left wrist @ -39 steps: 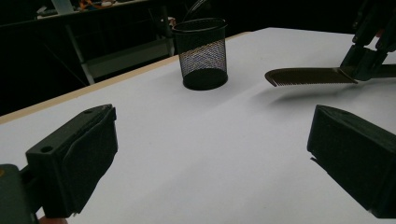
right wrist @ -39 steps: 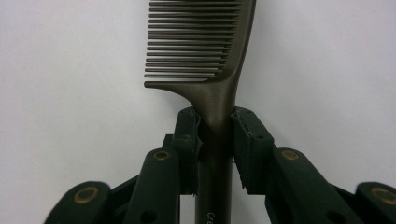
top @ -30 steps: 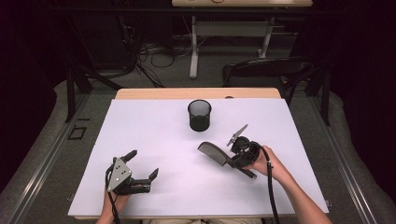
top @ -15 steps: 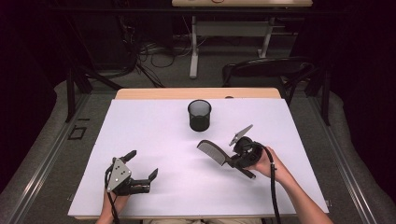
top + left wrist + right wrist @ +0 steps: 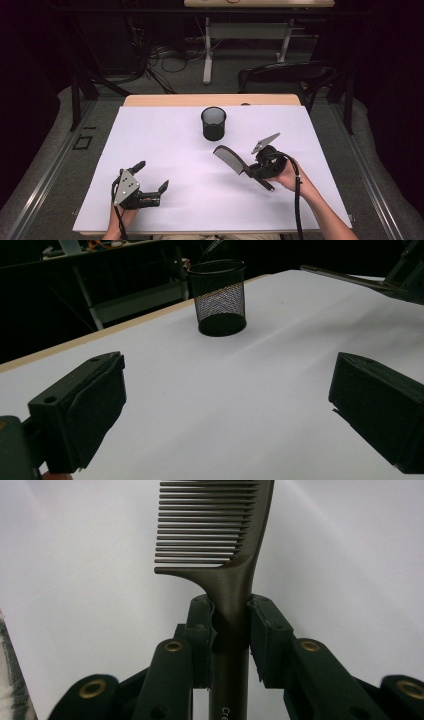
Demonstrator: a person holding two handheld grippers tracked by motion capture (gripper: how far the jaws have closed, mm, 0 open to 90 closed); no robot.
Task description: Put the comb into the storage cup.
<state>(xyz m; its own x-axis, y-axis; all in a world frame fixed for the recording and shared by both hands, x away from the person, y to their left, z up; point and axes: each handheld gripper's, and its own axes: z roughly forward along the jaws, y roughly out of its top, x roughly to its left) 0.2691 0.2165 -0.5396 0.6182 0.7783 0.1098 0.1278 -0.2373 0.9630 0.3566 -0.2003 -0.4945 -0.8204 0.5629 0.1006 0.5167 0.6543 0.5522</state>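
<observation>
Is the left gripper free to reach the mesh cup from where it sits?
Probably yes: the left gripper is open, and only bare white table lies between it and the mesh cup.

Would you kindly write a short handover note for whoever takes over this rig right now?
Right gripper: shut on the comb at its handle, held above the white table cover, teeth end toward the mesh cup.
Left gripper: open, holding nothing, low near the table's front left.
Mesh cup: upright at the table's far centre; nothing can be seen inside it.
Done: comb picked up.
Left: probably putting the comb into the cup, then releasing.
</observation>
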